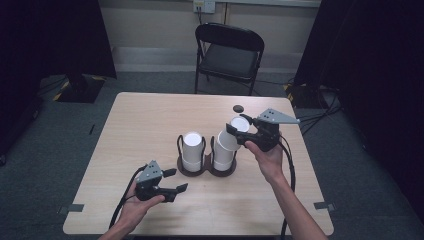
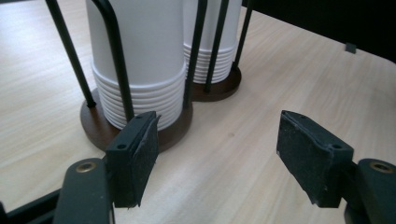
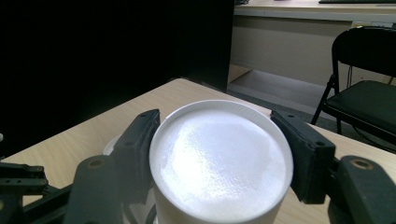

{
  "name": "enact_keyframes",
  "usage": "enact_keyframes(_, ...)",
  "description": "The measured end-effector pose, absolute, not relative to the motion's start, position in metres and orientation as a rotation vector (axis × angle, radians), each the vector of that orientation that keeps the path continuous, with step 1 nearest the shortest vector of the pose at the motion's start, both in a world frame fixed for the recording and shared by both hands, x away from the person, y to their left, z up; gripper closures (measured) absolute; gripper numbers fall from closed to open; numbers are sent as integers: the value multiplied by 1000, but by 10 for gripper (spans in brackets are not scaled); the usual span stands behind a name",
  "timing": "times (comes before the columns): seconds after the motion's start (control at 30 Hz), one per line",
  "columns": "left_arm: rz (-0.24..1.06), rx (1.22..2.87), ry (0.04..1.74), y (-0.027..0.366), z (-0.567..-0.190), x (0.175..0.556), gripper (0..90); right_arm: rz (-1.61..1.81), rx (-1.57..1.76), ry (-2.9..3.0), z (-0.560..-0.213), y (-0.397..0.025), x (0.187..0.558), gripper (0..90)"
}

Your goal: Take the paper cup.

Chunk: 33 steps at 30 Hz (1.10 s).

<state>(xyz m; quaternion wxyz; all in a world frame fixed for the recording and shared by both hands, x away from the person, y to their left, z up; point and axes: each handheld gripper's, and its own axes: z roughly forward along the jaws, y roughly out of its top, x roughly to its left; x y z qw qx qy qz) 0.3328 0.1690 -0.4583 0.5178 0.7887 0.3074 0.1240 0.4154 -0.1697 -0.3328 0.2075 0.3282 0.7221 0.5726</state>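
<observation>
A white cup point(image 1: 231, 134), tilted at the middle right of the frame above the right stack point(image 1: 223, 159), sits clamped in my right gripper point(image 1: 243, 131). My left gripper point(image 1: 176, 181), lower left, is spread wide and holds nothing.

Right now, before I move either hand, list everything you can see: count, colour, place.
table: one, light wood, centre of the high view.
cup holder: one, black wire posts on two joined dark brown round bases, middle of the table.
cup stacks: two, white, upside down, one in each holder bay.
lifted cup: one, white, tilted above the right-hand stack, held between the right gripper's jaws.
small dark disc: one, on the table's far side; what it is I cannot tell.
folding chair: one, black, beyond the table.
tape marks: two, grey, near table corners.
left gripper: black, jaws open, near the table's front, pointing at the holder.
right gripper: black, jaws closed on the lifted cup.
</observation>
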Motion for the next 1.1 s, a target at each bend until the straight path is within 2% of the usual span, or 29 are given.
enact_keyframes(0.33,330,1897,717,167,-459,331,293,1622,922,2033,-326,-181,395,360)
enact_keyframes(0.53,308,1878,725,165,-458,330,248,1637,937,2041,-332,-185,384,360)
enact_keyframes(0.83,326,1889,708,164,-453,328,256,1674,970,2039,-338,-195,369,361)
enact_keyframes(1.1,371,1826,654,158,-453,323,276,1731,1005,2074,-355,-192,361,362)
